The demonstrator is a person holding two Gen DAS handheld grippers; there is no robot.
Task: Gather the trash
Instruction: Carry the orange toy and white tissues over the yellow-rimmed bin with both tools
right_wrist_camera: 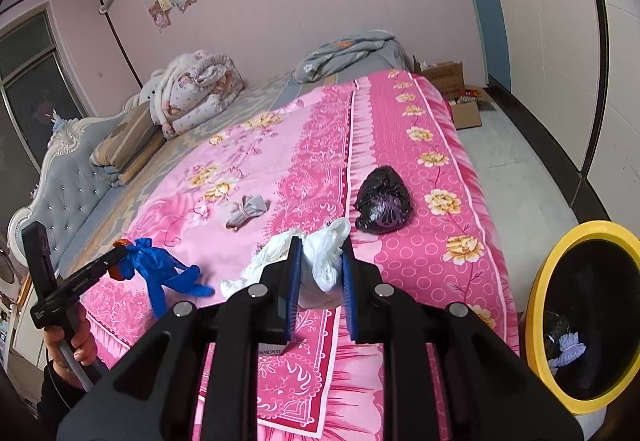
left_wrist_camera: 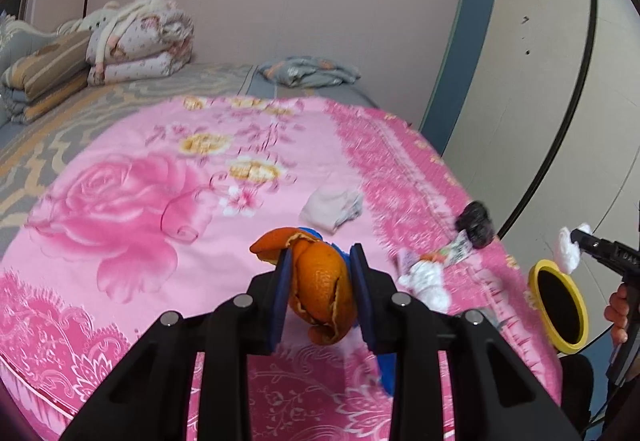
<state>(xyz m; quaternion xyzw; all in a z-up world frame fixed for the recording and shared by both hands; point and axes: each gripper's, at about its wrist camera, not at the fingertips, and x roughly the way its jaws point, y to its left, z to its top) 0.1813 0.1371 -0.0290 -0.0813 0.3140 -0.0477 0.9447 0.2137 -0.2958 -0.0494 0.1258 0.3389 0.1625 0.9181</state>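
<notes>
My left gripper is shut on a curled orange peel, and a blue glove hangs from the same grip. In the right wrist view that gripper sits at the left above the bed, the blue glove dangling from it. My right gripper is shut on a crumpled white wad. It also appears at the right edge of the left wrist view as the right gripper with the white wad. A yellow-rimmed bin with a black liner stands on the floor beside the bed.
On the pink floral blanket lie a crumpled black bag, a grey cloth bundle, a white tissue and a printed wrapper. Folded quilts are at the headboard end. Cardboard boxes stand on the floor beyond the bed.
</notes>
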